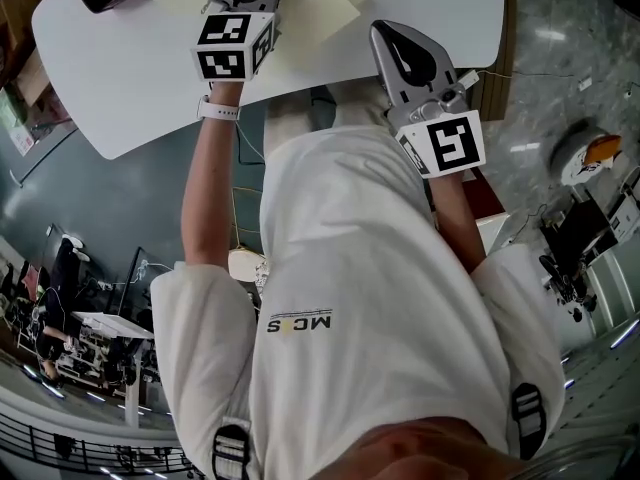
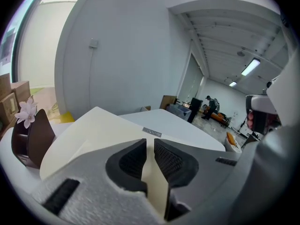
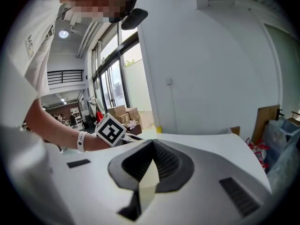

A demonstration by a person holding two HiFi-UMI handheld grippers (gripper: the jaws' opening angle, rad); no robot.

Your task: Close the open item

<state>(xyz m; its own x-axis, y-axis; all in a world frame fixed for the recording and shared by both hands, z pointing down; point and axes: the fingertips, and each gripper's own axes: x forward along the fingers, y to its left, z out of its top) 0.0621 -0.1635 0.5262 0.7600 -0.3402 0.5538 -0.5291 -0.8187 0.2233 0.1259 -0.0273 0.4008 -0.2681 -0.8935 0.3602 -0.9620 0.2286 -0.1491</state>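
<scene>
Head view, looking down past the person's white shirt. A cream folder (image 1: 320,3) lies on the white surface (image 1: 130,78), at its far middle. The left claw (image 2: 149,156) is nearly closed, its dark pads pinching a thin cream leaf of the folder; beyond the pads that leaf rises in a slope. The right claw (image 3: 151,161), at the folder's near corner, is closed with its tips together and a cream flap caught between them. A dark brown container (image 2: 30,142) with a white flower (image 2: 26,111) at its rim stands at the surface's left end, apart from the folder; its inside is not visible.
</scene>
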